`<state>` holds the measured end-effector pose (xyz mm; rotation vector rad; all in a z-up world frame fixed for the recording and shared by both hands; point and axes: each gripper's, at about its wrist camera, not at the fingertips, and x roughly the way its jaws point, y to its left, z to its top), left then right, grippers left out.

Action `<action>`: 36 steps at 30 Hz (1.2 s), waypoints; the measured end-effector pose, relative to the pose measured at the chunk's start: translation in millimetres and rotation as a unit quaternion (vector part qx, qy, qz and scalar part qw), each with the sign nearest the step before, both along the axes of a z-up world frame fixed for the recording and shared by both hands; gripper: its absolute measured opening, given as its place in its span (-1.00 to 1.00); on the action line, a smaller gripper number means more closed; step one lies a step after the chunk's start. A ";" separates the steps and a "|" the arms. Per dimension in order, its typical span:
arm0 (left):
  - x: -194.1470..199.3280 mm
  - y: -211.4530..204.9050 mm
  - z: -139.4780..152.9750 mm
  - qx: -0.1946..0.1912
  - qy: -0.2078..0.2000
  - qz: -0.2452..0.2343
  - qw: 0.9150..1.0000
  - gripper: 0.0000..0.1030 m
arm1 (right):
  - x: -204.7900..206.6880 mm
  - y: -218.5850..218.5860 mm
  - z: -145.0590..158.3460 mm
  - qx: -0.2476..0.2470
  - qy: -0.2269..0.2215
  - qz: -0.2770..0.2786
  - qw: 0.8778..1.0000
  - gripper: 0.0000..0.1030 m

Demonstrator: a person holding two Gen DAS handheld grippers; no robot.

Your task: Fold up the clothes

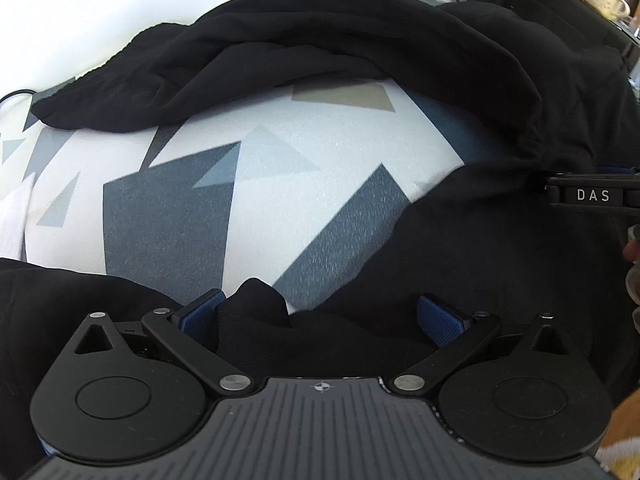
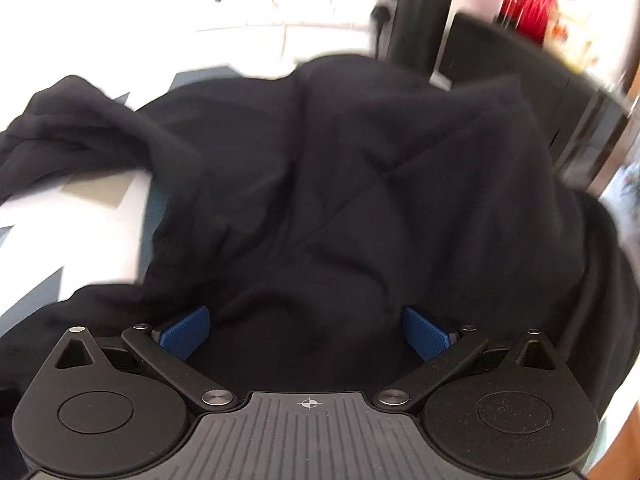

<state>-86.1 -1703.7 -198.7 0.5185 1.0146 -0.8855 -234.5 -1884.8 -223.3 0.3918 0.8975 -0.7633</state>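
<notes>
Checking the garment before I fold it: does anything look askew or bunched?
Yes. The black garment is crumpled rather than flat: one part lies rumpled across the far side of the patterned cover, another bunches between the open left gripper.

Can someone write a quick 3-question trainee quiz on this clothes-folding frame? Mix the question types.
1. True or false: the left gripper has its jaws closed flat together.
2. Multiple choice: the black garment lies on a surface that is
A. plain wood
B. white cloth with grey and blue geometric shapes
C. green carpet
3. Short answer: what lettering shows on the black device at the right edge of the left wrist view?

Key
1. False. The jaws stand apart, with a bunch of black fabric between the blue pads.
2. B, the patterned cloth.
3. DAS.
</notes>
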 end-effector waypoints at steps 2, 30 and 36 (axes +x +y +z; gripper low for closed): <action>-0.5 7.1 0.4 0.002 0.003 0.000 1.000 1.00 | -3.2 3.7 -0.6 0.013 0.000 0.011 1.000 0.99; 61.3 -53.7 125.4 -0.220 0.032 0.088 0.971 0.99 | -9.1 -106.9 213.9 -0.108 -0.245 -0.082 0.960 0.99; 68.4 -102.2 70.5 -0.180 0.099 0.103 0.973 0.99 | -54.5 -200.8 171.1 0.015 -0.243 -0.185 0.952 0.99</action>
